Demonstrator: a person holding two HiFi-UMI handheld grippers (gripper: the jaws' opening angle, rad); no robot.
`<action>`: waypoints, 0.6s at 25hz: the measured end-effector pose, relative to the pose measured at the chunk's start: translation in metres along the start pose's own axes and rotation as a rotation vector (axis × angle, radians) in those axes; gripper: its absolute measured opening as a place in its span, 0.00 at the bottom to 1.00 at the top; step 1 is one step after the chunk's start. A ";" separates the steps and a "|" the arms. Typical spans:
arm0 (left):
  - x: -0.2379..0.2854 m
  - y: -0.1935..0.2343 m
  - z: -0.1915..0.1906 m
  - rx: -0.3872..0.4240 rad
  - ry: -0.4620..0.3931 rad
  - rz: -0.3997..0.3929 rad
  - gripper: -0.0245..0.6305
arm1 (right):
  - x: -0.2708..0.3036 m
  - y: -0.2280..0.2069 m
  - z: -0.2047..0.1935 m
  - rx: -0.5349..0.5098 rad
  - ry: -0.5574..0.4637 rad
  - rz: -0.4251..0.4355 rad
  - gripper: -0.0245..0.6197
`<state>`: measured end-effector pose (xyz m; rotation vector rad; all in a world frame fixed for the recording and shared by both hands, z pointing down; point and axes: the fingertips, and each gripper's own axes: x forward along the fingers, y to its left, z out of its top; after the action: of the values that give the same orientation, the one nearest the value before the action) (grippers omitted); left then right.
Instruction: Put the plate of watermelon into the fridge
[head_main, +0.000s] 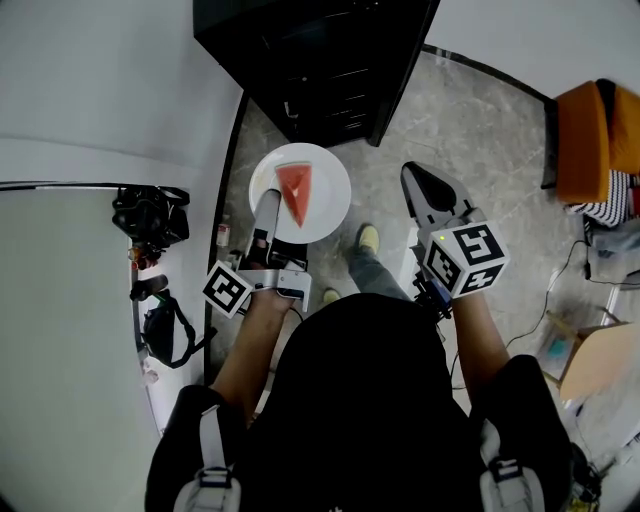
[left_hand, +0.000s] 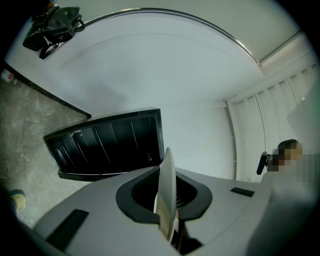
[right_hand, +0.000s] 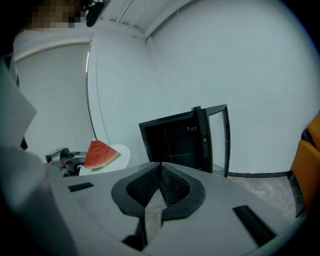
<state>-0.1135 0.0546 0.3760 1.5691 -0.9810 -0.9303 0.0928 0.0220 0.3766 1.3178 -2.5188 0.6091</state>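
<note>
Carrying is the step in hand: the fingers of the left gripper (head_main: 267, 203) are clamped on the rim of the plate (head_main: 328, 195), with the watermelon (head_main: 296, 192) wedge on it, just short of the open black fridge (head_main: 320, 60). The right gripper (head_main: 417, 178) hangs alongside, fingers together and empty. Next, I'd say, the plate needs easing onto a shelf without tipping.

We see a grey marbled floor (head_main: 480, 130). The black fridge (head_main: 320, 60) stands on it with its door open. An orange chair (head_main: 590, 140) stands at the right edge, with a cable (head_main: 560, 290) and a cardboard box (head_main: 600, 360) lying nearby. Our shoe (head_main: 369, 238) rests mid-floor. We can't tell what the black bags (head_main: 150, 215) at left rest on.
</note>
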 end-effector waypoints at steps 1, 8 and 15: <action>0.002 0.000 0.000 0.000 -0.001 0.002 0.09 | 0.001 -0.002 0.001 0.001 -0.001 0.002 0.07; 0.018 -0.001 0.000 0.005 -0.018 0.003 0.09 | 0.013 -0.013 0.007 0.000 0.002 0.028 0.07; 0.027 -0.003 0.006 0.007 -0.040 -0.002 0.09 | 0.025 -0.019 0.016 -0.022 0.004 0.048 0.07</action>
<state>-0.1084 0.0285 0.3698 1.5624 -1.0120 -0.9639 0.0940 -0.0127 0.3770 1.2515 -2.5532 0.5918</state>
